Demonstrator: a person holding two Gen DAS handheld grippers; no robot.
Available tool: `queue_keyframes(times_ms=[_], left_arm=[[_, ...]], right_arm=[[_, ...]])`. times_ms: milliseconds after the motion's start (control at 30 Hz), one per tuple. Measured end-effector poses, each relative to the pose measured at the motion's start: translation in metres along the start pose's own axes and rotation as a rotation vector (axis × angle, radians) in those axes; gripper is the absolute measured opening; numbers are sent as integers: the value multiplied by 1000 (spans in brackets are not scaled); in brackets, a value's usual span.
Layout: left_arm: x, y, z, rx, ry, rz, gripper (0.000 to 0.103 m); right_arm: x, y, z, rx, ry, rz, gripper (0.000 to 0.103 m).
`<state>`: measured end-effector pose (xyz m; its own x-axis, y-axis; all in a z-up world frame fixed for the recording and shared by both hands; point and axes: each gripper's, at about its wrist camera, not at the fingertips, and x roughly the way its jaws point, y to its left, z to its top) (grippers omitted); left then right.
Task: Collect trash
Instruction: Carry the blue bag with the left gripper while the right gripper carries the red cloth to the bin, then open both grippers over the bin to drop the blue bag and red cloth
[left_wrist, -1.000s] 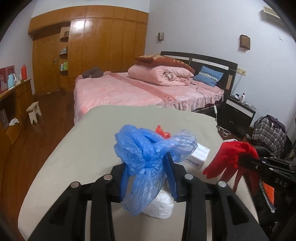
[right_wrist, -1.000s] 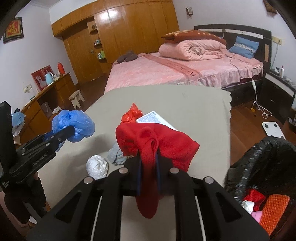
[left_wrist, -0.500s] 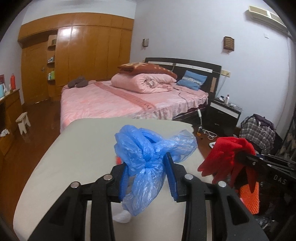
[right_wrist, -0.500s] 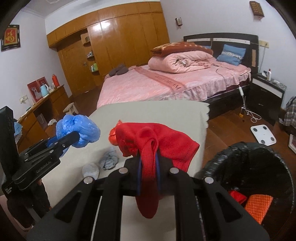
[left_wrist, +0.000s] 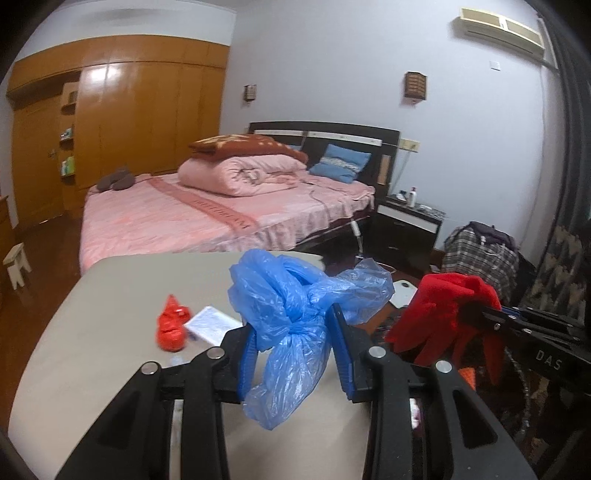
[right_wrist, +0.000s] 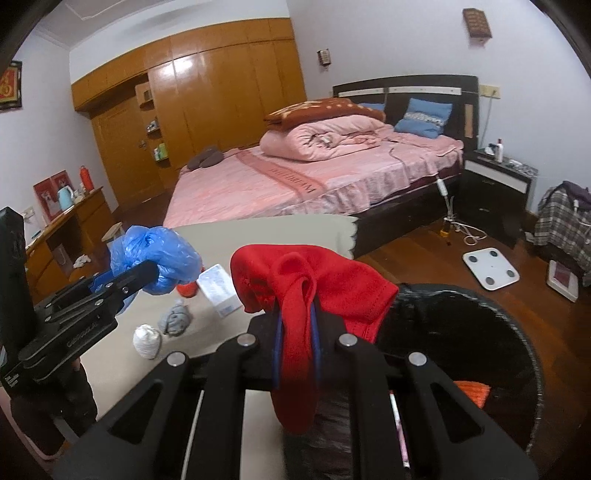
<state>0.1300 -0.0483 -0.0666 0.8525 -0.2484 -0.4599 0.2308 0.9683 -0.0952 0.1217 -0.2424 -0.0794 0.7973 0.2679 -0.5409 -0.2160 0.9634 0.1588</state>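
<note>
Mid-haul toward the bin: left gripper with jaws clamped on a blue bag, right gripper with jaws pinched tight on a red cloth at the bin's rim, orange and other scraps already inside. Left on the counter: red wrapper, box, grey rag, white wad. Rag, wad and bin interior visible only from the right wrist.

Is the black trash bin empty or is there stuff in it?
Not empty. In the right wrist view the black-lined trash bin holds an orange scrubber-like thing and a thin pen-like stick; how full, cannot tell.
</note>
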Motion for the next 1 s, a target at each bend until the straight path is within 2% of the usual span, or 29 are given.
queue_keyframes(times_ms=[500, 1000], left_arm=[[22, -79, -1, 59, 12, -134, 36], [57, -146, -12, 110, 47, -233, 36]], right_arm=[[-44, -67, -21, 51, -13, -121, 12], [-48, -115, -36, 90, 10, -200, 12]])
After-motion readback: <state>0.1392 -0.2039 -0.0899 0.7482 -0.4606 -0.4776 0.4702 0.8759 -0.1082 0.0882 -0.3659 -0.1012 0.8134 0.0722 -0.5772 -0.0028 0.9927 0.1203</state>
